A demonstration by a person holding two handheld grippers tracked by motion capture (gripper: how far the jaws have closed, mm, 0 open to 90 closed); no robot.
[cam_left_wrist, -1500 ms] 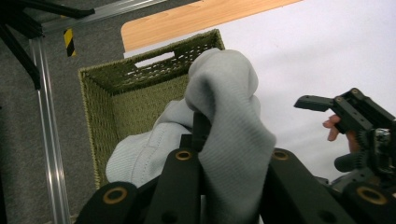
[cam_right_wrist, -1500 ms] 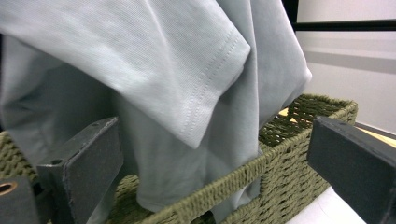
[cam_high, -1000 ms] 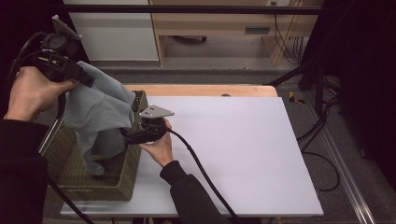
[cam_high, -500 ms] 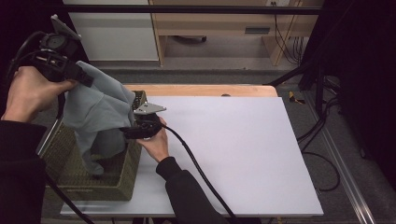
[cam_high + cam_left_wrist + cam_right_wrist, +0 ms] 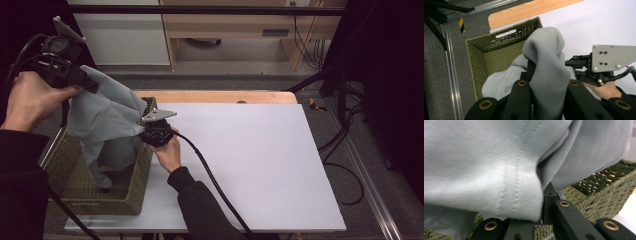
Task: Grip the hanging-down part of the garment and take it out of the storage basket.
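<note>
Grey cloth garment (image 5: 107,125) strung between two grippers above an olive woven basket (image 5: 131,192) at the left end of the white tabletop (image 5: 260,160).

The basket stands on the table's left edge, its far wall toward the wooden strip (image 5: 225,96) that runs behind the white surface. The left gripper (image 5: 80,80) sits up and to the left of the basket with the garment's top between its jaws; the right gripper (image 5: 146,131) — just over the basket's right rim — clamps a fold lower down. The cloth's lower end hangs inside the basket. Beyond the table lies a wooden cabinet (image 5: 235,25); right of the table, cables (image 5: 345,150) lie on the floor.
</note>
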